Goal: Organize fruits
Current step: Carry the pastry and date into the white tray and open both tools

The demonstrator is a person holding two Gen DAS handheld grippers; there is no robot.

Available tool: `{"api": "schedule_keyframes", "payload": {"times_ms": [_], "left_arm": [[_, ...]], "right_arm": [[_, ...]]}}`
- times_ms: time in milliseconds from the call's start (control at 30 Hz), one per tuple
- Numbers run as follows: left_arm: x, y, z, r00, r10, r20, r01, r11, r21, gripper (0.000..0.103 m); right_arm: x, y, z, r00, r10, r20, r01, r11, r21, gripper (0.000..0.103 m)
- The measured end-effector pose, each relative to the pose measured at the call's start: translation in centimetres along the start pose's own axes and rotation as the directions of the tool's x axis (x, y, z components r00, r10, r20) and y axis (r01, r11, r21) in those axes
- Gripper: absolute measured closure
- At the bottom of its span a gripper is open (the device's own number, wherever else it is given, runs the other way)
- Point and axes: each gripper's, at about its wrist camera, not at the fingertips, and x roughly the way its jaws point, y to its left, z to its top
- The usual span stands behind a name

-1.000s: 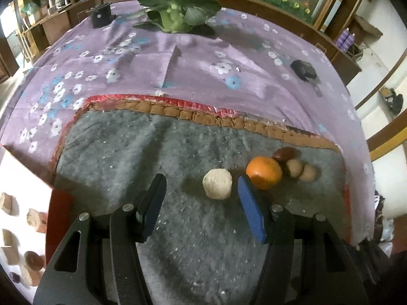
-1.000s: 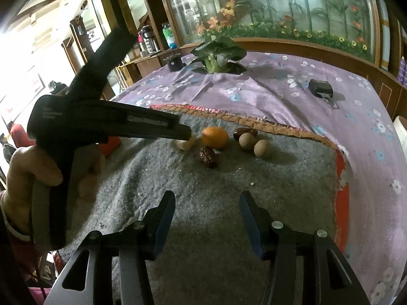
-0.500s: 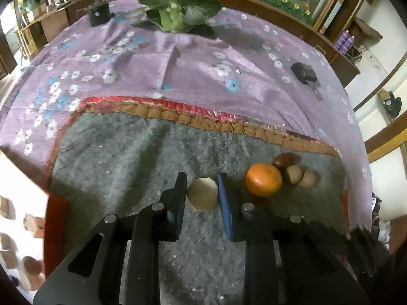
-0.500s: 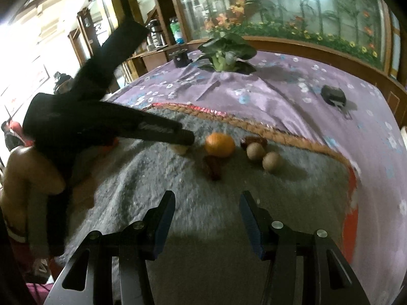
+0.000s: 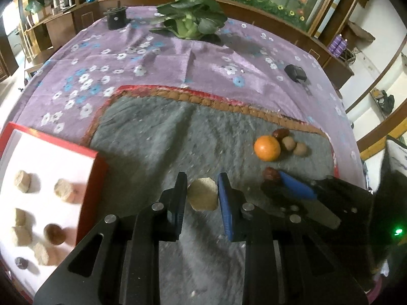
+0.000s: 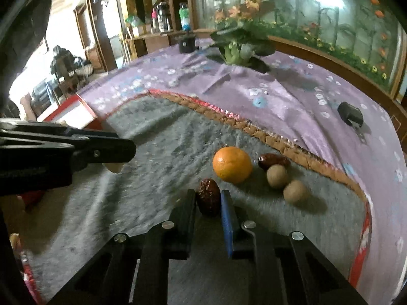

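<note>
My left gripper is shut on a pale beige lump and holds it above the grey mat. My right gripper is shut on a dark red date at the mat; it also shows in the left wrist view. An orange, a second red date and two round tan fruits lie on the mat beyond the right gripper. A red-rimmed white tray at the left holds several beige lumps and dark fruits.
A purple flowered cloth covers the table. A leafy green vegetable and a black round object stand at the far side. A small black device lies at the right. Wooden shelves and a glass cabinet stand behind.
My left gripper closed on the beige lump and carried it back and left, towards the tray. My right gripper moved forward and closed on the dark red date.
</note>
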Motion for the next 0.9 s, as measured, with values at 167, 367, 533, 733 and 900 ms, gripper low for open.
{"api": "schedule_keyframes", "payload": {"times_ms": [167,367,533,733,900], "left_arm": [[-1.6,1.2,-1.4,1.0,0.011,0.023,-0.011,1.0,-0.007,0.079],[-3.8,2.8,-3.3,0.996,0.057,0.071,-0.057,0.998,-0.007,0.079],[-5.3,4.6,-4.5,0.989,0.104,0.106,-0.102,0.995,-0.02,0.079],[-6.9,7.3,-5.4,0.979,0.147,0.139,-0.14,0.989,-0.054,0.079],[-8.0,9.7,-5.9,0.974,0.168,0.151,-0.156,0.984,-0.09,0.079]], "right_arm": [[-2.6,1.4,-1.1,0.999,0.021,0.044,-0.023,0.999,0.041,0.084],[-4.6,4.6,-1.8,0.993,0.071,0.091,-0.075,0.996,0.048,0.084],[-4.8,7.8,-1.6,0.99,0.111,0.088,-0.112,0.994,0.011,0.085],[-5.1,11.4,-0.3,0.986,0.142,0.093,-0.137,0.989,-0.062,0.085],[-4.9,14.0,0.7,0.98,0.173,0.093,-0.163,0.981,-0.103,0.085]]}}
